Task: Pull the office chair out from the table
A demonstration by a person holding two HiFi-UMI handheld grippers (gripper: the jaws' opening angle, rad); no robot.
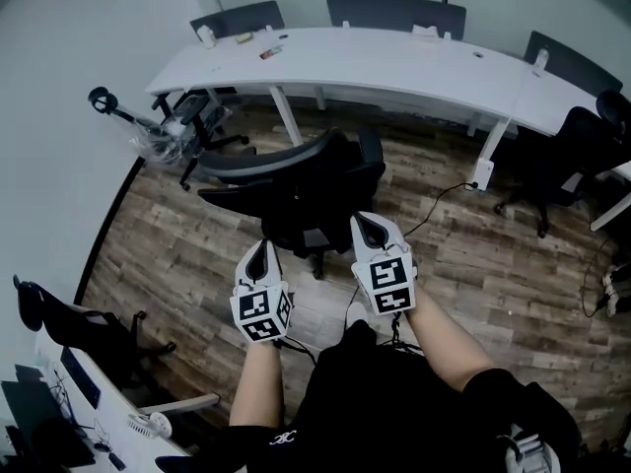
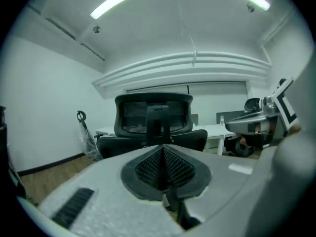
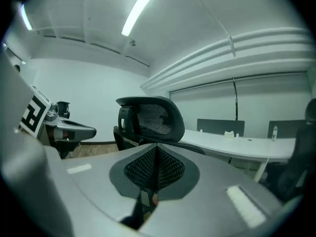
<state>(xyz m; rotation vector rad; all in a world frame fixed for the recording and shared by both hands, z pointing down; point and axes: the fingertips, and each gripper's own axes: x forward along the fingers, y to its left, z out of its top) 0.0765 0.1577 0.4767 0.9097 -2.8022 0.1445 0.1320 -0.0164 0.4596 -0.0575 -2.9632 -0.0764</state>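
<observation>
The black office chair (image 1: 296,180) stands on the wood floor, apart from the curved white table (image 1: 394,62), with its mesh back towards me. My left gripper (image 1: 260,247) and right gripper (image 1: 370,227) hover side by side just short of the chair, both shut and holding nothing. In the left gripper view the chair's back (image 2: 153,115) rises straight beyond the closed left gripper (image 2: 163,167), and the right gripper (image 2: 256,125) shows at the right. The right gripper view has the chair (image 3: 150,117) left of centre beyond the closed right gripper (image 3: 155,167).
Another chair (image 1: 192,116) with plastic wrap stands by the table's left end, and a dark chair (image 1: 562,156) at the right. More chairs (image 1: 394,13) line the table's far side. A cable (image 1: 434,210) trails across the floor. A desk with monitors (image 1: 49,402) is at bottom left.
</observation>
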